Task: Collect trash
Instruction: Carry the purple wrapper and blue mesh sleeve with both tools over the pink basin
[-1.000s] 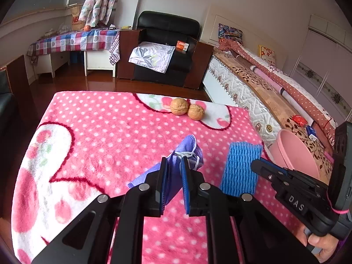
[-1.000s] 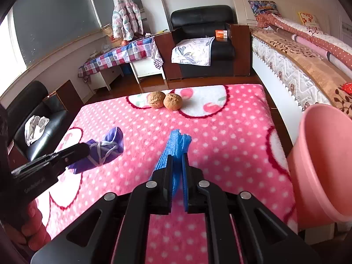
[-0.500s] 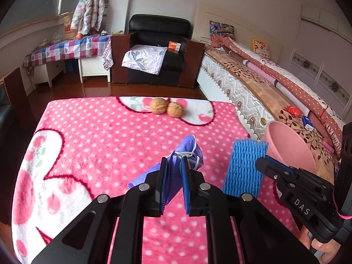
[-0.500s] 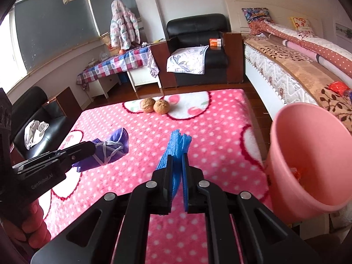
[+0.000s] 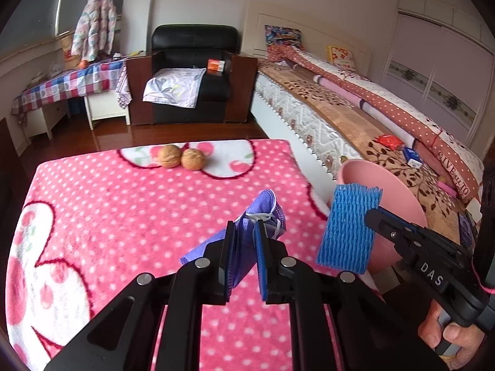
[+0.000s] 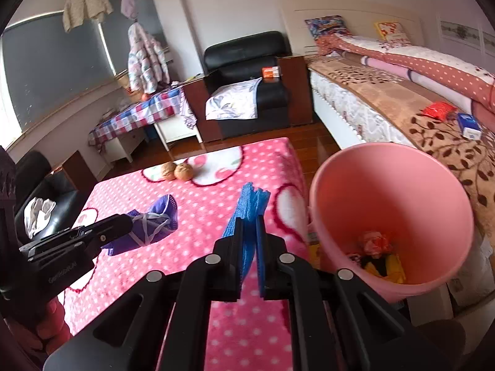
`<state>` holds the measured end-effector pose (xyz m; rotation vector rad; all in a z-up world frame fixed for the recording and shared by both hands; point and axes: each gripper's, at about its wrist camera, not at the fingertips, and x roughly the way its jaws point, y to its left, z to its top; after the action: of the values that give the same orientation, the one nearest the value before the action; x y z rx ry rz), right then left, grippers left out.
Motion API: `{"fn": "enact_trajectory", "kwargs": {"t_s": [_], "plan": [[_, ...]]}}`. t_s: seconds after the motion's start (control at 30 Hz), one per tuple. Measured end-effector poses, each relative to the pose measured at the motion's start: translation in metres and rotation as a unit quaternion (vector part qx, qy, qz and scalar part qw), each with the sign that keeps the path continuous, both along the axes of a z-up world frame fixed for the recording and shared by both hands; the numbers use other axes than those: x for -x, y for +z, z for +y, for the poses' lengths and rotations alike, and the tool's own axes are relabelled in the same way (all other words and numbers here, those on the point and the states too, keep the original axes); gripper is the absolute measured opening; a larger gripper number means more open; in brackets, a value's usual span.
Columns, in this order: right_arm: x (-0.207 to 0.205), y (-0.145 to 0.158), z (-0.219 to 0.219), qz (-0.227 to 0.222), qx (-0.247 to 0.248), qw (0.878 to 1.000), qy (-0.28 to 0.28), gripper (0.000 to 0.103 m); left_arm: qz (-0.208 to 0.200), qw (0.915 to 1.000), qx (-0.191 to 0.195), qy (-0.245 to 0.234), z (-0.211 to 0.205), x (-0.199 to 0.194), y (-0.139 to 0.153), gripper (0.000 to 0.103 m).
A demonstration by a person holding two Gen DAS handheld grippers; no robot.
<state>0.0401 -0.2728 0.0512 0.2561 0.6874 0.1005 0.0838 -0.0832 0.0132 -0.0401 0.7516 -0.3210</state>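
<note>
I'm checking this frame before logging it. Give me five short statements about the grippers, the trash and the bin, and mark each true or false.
1. The left gripper is shut on the purple face mask. True.
2. The right gripper is open and holds nothing. False: it is shut on the blue foam net.
3. The pink bin already has trash inside. True.
4. Two walnuts lie inside the bin. False: they sit on the pink blanket, at its far end.
5. The bin stands on the blanket. False: it is beside the blanket's right edge.
</note>
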Motion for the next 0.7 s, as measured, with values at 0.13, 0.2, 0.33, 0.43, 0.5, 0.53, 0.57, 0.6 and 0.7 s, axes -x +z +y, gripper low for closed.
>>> {"fn": "enact_trajectory", "kwargs": {"t_s": [0.13, 0.2, 0.33, 0.43, 0.5, 0.53, 0.57, 0.6, 0.7], "plan": [[0.003, 0.003, -0.017, -0.007, -0.001, 1.0, -0.024, 0.008, -0.008, 0.9998, 0.002, -0.018, -0.013, 0.001, 0.004, 0.011], [0.005, 0.004, -0.024, -0.01, -0.001, 0.999, -0.034, 0.008, -0.011, 0.9996, 0.002, -0.025, -0.018, 0.0, 0.006, 0.012], [0.008, 0.006, -0.04, -0.015, 0.001, 0.998, -0.054, 0.008, -0.016, 0.999, 0.004, -0.041, -0.033, -0.001, 0.012, 0.012], [0.011, 0.008, -0.052, -0.021, 0.005, 0.997, -0.069, 0.008, -0.019, 0.9984, 0.003, -0.053, -0.044, -0.003, 0.014, 0.012], [0.014, 0.01, -0.06, -0.025, 0.009, 0.996, -0.081, 0.008, -0.02, 0.9978, 0.002, -0.064, -0.054, -0.004, 0.015, 0.012], [0.016, 0.01, -0.064, -0.026, 0.011, 0.996, -0.086, 0.008, -0.02, 0.9975, 0.002, -0.067, -0.058, -0.004, 0.015, 0.012], [0.017, 0.01, -0.069, -0.026, 0.011, 0.995, -0.093, 0.008, -0.021, 0.9971, 0.002, -0.073, -0.064, -0.004, 0.016, 0.012], [0.018, 0.01, -0.073, -0.026, 0.011, 0.995, -0.097, 0.008, -0.021, 0.9967, 0.002, -0.078, -0.069, -0.005, 0.016, 0.012], [0.022, 0.008, -0.086, -0.024, 0.009, 0.993, -0.113, 0.008, -0.02, 0.9957, 0.005, -0.091, -0.082, -0.005, 0.017, 0.012]]}}
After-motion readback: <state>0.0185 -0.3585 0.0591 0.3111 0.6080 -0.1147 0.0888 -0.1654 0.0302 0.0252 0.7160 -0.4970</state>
